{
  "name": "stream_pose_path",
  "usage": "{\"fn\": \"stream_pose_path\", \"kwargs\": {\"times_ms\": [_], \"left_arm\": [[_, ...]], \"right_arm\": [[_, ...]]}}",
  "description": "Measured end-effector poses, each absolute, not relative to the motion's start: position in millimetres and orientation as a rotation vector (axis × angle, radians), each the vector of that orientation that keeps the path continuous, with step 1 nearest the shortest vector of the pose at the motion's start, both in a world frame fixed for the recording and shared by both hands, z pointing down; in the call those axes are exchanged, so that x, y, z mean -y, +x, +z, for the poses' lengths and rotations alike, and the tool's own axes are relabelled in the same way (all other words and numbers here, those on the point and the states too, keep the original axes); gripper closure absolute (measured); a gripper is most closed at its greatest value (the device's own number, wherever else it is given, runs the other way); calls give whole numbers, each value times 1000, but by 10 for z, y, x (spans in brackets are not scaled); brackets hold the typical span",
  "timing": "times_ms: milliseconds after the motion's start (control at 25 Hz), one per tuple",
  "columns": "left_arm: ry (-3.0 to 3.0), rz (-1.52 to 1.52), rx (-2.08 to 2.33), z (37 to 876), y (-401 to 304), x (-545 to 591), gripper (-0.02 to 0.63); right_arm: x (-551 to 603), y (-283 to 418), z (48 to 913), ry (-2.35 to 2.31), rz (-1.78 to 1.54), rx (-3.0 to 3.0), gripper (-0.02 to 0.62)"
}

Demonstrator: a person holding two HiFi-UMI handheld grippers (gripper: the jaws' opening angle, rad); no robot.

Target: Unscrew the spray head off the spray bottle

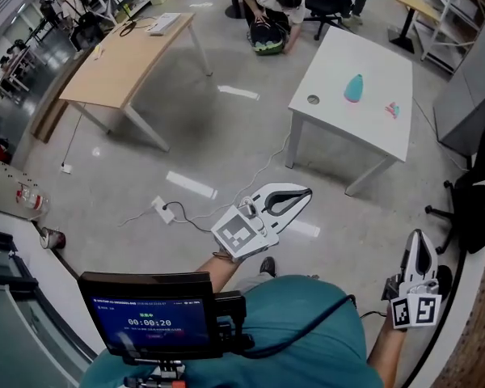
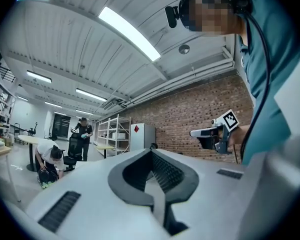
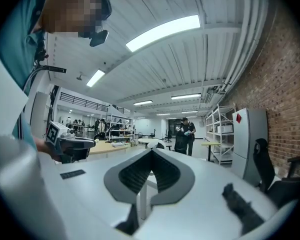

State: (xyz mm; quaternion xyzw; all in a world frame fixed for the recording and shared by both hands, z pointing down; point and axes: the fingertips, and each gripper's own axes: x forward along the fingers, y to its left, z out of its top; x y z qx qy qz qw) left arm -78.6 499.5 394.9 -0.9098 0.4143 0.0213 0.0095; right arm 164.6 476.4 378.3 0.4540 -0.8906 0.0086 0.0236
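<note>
A teal spray bottle point(image 1: 354, 88) lies on the white table point(image 1: 339, 128) across the room, with a small pink and teal piece point(image 1: 393, 109) beside it to the right. Both grippers are held close to my body, far from that table. My left gripper point(image 1: 305, 191) points toward the table, shut with nothing between its jaws point(image 2: 151, 152). Low at the right, my right gripper point(image 1: 419, 235) is also shut and empty point(image 3: 151, 152). Each gripper view looks up at the ceiling and the room; neither shows the bottle.
A wooden table point(image 1: 129, 59) stands at the far left. A person point(image 1: 271, 6) crouches beyond the white table. A power strip point(image 1: 163, 210) and its cable lie on the floor. A black chair point(image 1: 477, 192) stands at the right. A small screen point(image 1: 149, 314) sits at my chest.
</note>
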Motion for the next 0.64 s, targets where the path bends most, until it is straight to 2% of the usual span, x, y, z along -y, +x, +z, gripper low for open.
{"fn": "stream_pose_path", "kwargs": {"times_ms": [200,640], "left_arm": [[-2829,68,-1322,3955,-523,-4712,603],[-2844,34,-1284,3859,-105,-5222,603]], "right_arm": [[-4384,1919,3829,1381,28,2757,595],[-4939,2202,3755,1390,63,2754,595]]}}
